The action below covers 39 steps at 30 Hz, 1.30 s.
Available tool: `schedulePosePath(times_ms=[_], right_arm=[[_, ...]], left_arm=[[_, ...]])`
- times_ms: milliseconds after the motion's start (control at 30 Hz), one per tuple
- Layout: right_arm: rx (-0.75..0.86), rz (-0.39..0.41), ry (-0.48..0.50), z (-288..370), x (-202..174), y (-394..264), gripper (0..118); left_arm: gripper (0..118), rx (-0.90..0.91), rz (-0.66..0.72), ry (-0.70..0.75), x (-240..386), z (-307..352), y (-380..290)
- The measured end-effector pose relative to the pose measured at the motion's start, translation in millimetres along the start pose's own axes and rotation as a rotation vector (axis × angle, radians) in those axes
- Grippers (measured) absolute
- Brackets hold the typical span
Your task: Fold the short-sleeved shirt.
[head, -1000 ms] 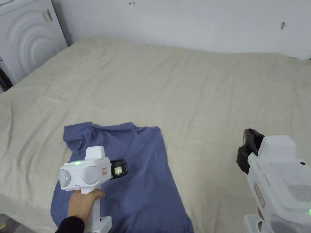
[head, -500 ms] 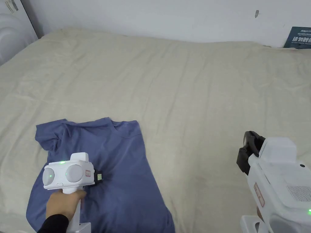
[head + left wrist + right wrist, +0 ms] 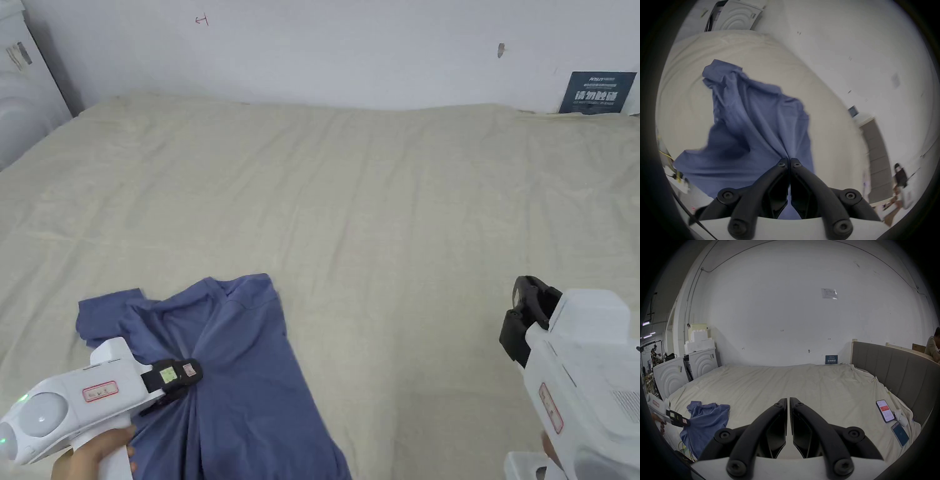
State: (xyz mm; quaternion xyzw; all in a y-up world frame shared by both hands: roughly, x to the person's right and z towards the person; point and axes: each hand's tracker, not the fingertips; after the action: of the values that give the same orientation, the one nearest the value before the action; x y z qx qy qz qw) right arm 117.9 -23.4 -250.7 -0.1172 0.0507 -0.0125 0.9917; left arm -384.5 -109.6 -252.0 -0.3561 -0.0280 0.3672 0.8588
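Note:
A blue short-sleeved shirt lies on the cream bed sheet near the front left edge, its lower part hanging over the edge. My left gripper is shut on a pinch of the shirt's middle, and folds radiate from the pinch. In the right gripper view the shirt sits at the lower left with the left gripper on it. My right gripper hovers over bare sheet at the right, apart from the shirt, its jaws shut on nothing.
Two phones and a small white case lie on the sheet near the grey headboard. White appliances stand beside the bed's left. A wall runs behind. A person sits past the headboard.
The left gripper has tilted, come lower and closed on the shirt's middle, bunching the cloth toward it. The right gripper has kept its place.

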Motion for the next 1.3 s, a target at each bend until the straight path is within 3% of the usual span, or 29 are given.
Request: schedulePosePath(times_ms=[300,667,967,1133,1300], right_arm=[[0.038,-0.020,-0.053,26,29,8,3],[0.099,0.001,-0.174,68,76,19,3],[0.119,0.001,-0.261,91,114,23,3],[0.109,-0.012,-0.296,96,130,18,3],[0.095,-0.015,-0.312,100,138,11,3]], left_arm=[[0,0.052,-0.229,-0.223,126,1,40],[0,0.034,-0.581,-0.360,307,-45,62],[0,-0.042,-0.897,-0.407,412,-78,-9],[0,-0.123,-0.930,-0.429,432,-109,-56],[0,-0.248,-0.998,-0.333,422,-150,-107]])
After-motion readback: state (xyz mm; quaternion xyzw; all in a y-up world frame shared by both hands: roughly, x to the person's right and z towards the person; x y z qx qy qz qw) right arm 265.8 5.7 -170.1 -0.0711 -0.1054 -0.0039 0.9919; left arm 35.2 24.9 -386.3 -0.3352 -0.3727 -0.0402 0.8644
